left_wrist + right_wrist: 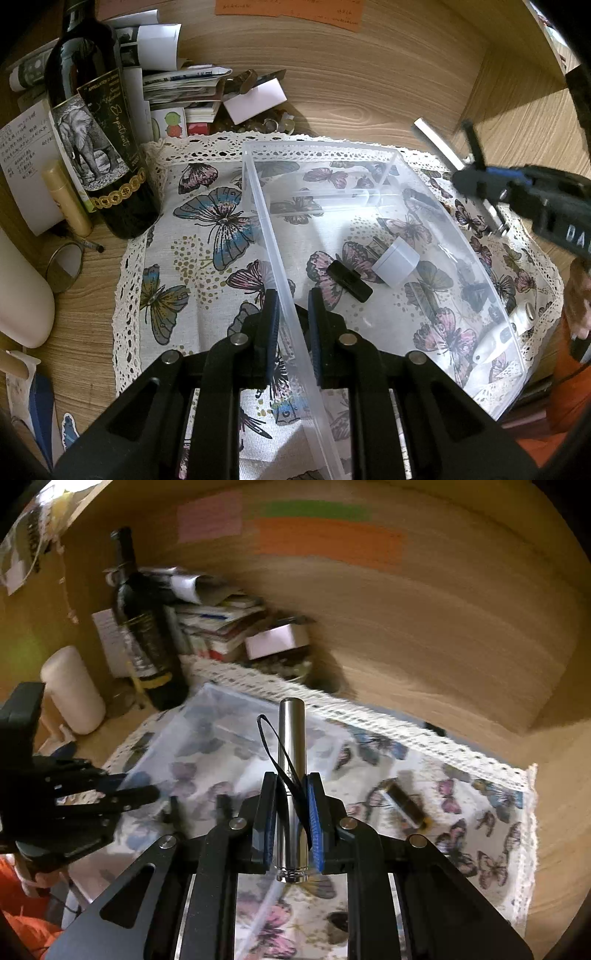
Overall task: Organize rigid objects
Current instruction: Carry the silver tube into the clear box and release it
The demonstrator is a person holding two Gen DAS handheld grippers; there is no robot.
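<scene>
Straddling the near wall of the clear plastic bin, the left gripper has one finger outside and one inside it, the pads close to the wall but a sliver of gap showing, so whether they pinch it I cannot tell; inside the bin lie a black clip, a white cap just beside it, and a clear tube farther back; the bin sits on a butterfly cloth over the wooden desk; the right gripper is pressed onto a silver metal cylinder with a black loop cord, held above the bin; a small brown bottle lies on the cloth outside it; a wine bottle stands beyond, at the cloth's left.
</scene>
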